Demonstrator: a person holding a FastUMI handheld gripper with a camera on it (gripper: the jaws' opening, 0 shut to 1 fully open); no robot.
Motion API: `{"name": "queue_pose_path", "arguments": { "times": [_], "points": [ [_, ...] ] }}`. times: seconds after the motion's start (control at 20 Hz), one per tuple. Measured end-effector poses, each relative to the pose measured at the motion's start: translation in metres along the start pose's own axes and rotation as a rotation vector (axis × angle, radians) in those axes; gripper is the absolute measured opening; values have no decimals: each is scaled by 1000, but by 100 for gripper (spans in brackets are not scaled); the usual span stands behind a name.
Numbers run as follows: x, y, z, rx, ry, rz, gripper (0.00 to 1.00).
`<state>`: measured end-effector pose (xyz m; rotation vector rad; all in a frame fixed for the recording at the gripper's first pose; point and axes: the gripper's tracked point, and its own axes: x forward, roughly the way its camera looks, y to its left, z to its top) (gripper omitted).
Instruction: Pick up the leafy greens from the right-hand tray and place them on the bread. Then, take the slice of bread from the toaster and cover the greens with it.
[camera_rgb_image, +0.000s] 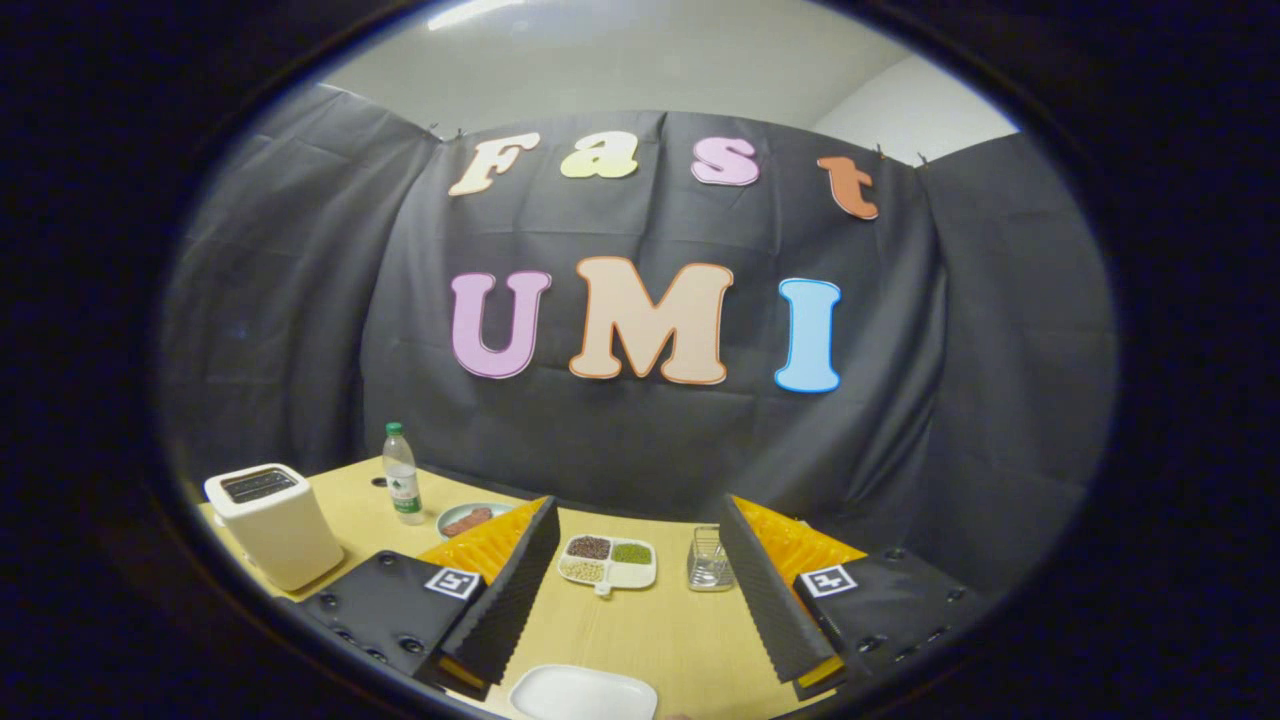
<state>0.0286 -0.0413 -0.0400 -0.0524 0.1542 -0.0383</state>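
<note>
The gripper (635, 560) hangs above the bench (640, 630) with its 2 fingers (515, 590) spread wide apart and nothing between them; it is released. Each finger has a dark ribbed inner pad, an orange body behind it and a black mount with a square black-and-white marker on top.

Below and between the fingers, close to the gripper, lies a white plate (583, 693), only partly seen, its visible part bare.

Just ahead of the fingers, in the gap between them, sits a small white divided dish (606, 563) with 4 compartments holding dark, green and pale grains or beans. Beside it, near the right finger, stands a small clear glass container (709, 562).

By the left finger's tip, partly hidden behind it, is a round grey-green bowl (470, 519) with something reddish brown in it. Beyond that bowl stands a clear plastic bottle (402, 487) with a green cap and label.

Farther to the left of the left finger, well apart from the divided dish, stands the white toaster (274, 523), upright near the bench edge; its top slot is dark and I cannot tell whether a slice of bread is inside. I cannot make out the leafy greens or their tray.
</note>
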Motion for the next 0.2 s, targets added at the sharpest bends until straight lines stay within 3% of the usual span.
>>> {"name": "queue_pose_path", "arguments": {
  "times": [0.2],
  "points": [
    [0,2,4,10,-13,-1,99]
  ]
}}
